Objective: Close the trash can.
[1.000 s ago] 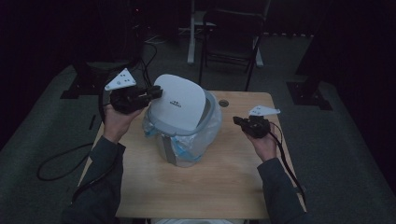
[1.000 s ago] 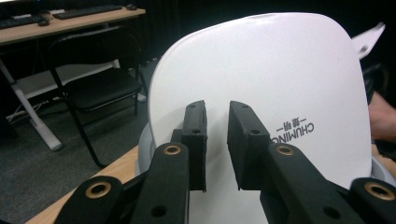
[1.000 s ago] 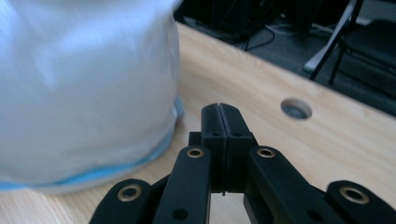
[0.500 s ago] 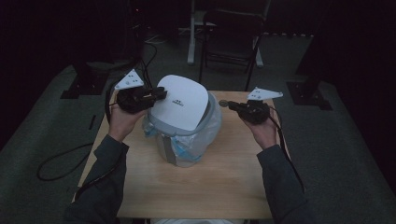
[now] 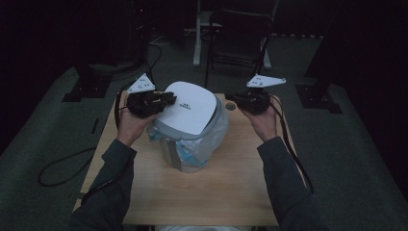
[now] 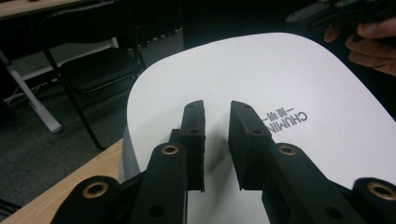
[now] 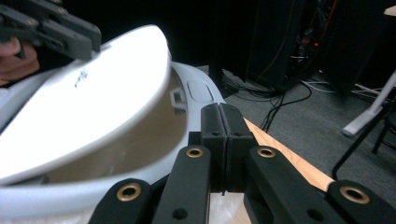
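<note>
Right tool (image 7: 219,126) moved in, jaws shut, lid (image 7: 84,107) seemingly raised

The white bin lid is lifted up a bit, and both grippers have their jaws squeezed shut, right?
Not quite. The white lid is lifted, and the right gripper is shut, but the left gripper view shows the left gripper with its jaws apart, over the lid.

Dim room. Grey carpet (image 5: 57,130). Wooden desk (image 5: 226,192) at centre. Black folding chair (image 5: 238,36) behind desk, white stand leg (image 5: 197,48) beside it. Cables (image 5: 62,166) on floor at left.
</note>
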Tool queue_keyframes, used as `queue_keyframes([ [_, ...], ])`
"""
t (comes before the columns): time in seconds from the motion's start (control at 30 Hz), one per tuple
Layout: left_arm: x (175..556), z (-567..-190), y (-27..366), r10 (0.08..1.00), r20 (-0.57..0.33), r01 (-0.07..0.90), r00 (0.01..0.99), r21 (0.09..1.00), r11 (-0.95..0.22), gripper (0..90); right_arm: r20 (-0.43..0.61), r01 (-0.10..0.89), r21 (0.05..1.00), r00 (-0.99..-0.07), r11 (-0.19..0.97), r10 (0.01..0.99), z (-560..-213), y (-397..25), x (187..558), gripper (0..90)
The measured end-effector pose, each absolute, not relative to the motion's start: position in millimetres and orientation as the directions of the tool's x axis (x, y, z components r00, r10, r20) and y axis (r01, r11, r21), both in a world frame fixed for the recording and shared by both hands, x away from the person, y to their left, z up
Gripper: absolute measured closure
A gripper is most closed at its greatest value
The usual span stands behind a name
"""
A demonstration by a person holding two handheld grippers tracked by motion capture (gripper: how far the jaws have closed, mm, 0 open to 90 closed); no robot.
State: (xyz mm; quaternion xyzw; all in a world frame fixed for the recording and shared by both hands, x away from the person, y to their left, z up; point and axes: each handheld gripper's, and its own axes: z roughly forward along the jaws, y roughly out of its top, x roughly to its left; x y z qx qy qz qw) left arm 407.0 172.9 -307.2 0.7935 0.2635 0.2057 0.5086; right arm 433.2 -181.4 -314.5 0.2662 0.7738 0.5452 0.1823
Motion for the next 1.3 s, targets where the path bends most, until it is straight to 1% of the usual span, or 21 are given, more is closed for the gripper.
queue_keyframes([
  [0.2, 409.3, -309.8, 169.2, 0.631, 0.057, 0.230, 0.774, 0.903, -0.364, 76.8, 0.031, 0.213, 0.945, -0.814, 0.248, 0.581, -307.8, -168.2, 440.1, 89.3],
  [0.7, 413.2, -314.2, 167.4, 0.626, 0.040, 0.257, 0.779, 0.890, -0.376, 77.2, 0.048, 0.227, 0.932, -0.848, 0.281, 0.527, -313.2, -137.2, 453.1, 89.7],
  [1.3, 414.5, -315.9, 167.4, 0.624, 0.032, 0.266, 0.781, 0.887, -0.378, 77.4, 0.040, 0.252, 0.902, -0.857, 0.351, 0.514, -319.2, -112.8, 466.5, 90.0],
])
